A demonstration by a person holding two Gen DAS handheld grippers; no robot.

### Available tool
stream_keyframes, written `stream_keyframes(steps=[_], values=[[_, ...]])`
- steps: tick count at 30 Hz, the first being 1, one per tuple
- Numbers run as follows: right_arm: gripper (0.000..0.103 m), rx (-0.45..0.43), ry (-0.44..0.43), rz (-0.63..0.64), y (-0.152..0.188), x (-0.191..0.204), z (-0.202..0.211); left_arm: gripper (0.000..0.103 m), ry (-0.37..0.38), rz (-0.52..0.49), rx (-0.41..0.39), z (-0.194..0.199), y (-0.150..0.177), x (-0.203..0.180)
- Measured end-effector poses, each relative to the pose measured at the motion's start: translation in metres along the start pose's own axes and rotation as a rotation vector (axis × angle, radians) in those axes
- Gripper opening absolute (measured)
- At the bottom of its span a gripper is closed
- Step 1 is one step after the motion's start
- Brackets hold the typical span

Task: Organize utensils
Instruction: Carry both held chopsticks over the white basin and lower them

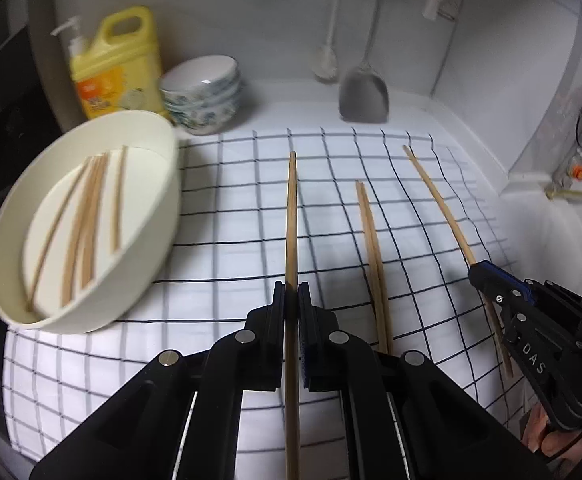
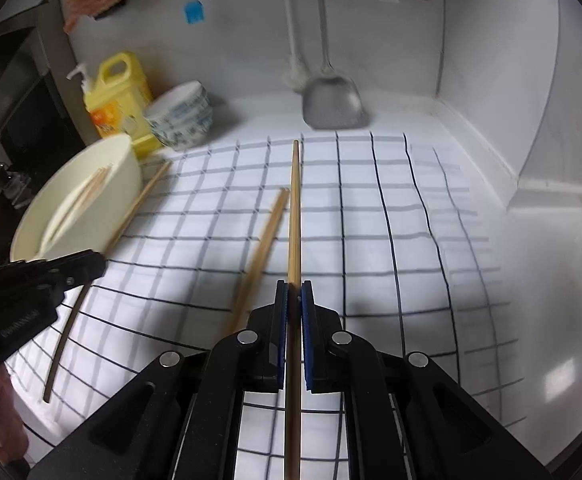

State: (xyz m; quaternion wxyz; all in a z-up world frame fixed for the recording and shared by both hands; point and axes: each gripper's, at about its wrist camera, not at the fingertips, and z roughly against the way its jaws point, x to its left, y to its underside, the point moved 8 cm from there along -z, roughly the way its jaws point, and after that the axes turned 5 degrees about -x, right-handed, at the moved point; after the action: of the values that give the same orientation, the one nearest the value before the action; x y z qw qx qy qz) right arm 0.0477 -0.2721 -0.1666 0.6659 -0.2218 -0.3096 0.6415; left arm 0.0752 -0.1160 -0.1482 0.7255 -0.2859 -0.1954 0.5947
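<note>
Gripping one chopstick [image 1: 291,216] each: left gripper [image 1: 291,300], right gripper [image 2: 294,296], both clenched above checked cloth [image 1: 231,216]. Two chopsticks [image 1: 373,256] lie paired mid-cloth; five in cream bowl [image 1: 159,216] at cloth's left edge. Right side of cloth open.

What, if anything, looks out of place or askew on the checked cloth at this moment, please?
Only a pair of chopsticks lies loose on the checked cloth, outside the cream bowl that holds the others. The left gripper and right gripper each clamp one chopstick. Nothing looks spilled or broken.
</note>
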Motion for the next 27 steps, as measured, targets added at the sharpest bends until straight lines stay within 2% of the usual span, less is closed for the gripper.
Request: stream_keyframes(steps=[6, 13, 16, 22, 27], values=[[0.007, -0.026, -0.047, 0.044, -0.034, 0.039, 0.026, 0.007, -0.056, 0.099, -0.041, 0.052, -0.019, 0.049], [0.007, -0.1, -0.116, 0.067, -0.074, 0.122, 0.039, 0.007, -0.076, 0.136, -0.11, 0.096, -0.037, 0.117], [0.007, -0.102, -0.133, 0.053, -0.086, 0.159, 0.031, 0.007, -0.092, 0.129, -0.087, 0.093, -0.046, 0.15], [0.007, -0.078, -0.148, 0.029, -0.103, 0.232, -0.006, 0.007, -0.073, 0.118, -0.092, 0.08, -0.068, 0.219], [0.007, -0.056, -0.139, 0.037, -0.109, 0.276, -0.037, 0.007, -0.046, 0.108, -0.072, 0.055, -0.078, 0.254]])
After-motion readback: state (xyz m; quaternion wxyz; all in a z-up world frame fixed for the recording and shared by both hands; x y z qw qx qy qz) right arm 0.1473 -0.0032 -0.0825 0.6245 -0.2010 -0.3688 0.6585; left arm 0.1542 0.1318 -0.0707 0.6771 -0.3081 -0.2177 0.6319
